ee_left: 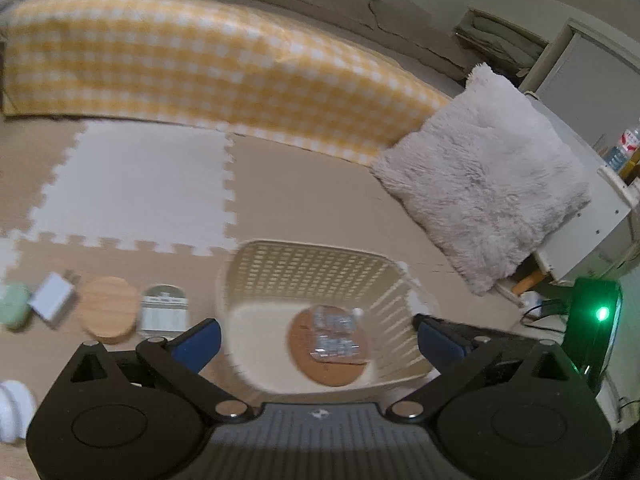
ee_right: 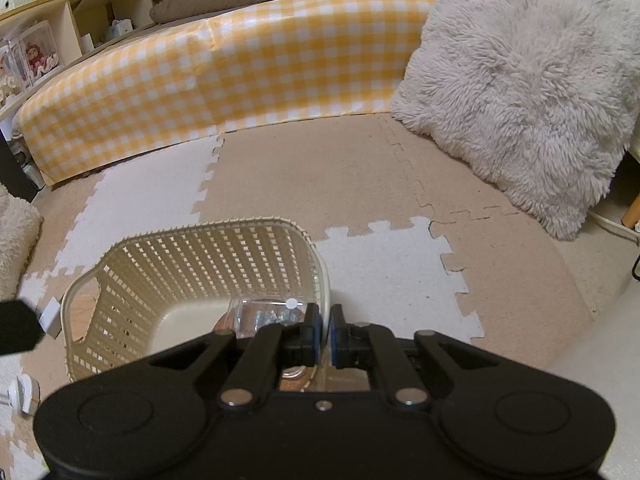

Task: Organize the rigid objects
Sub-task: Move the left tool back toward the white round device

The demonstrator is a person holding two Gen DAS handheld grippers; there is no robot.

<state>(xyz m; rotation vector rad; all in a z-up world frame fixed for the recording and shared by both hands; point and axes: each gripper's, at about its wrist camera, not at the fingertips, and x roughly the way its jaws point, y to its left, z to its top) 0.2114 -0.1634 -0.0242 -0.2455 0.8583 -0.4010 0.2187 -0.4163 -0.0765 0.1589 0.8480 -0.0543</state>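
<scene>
Foam floor mats (ee_left: pixel 280 200) hold the basket (ee_left: pixel 248 264) between the spread left claw (ee_left: pixel 318 340).

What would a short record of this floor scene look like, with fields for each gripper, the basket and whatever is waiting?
left gripper: open, empty, above basket
right gripper: nearly closed on the rim
cream slatted plastic basket: holds round cork coaster under clear plastic case
waiting on floor: round wooden lid, white charger, pale green case
</scene>
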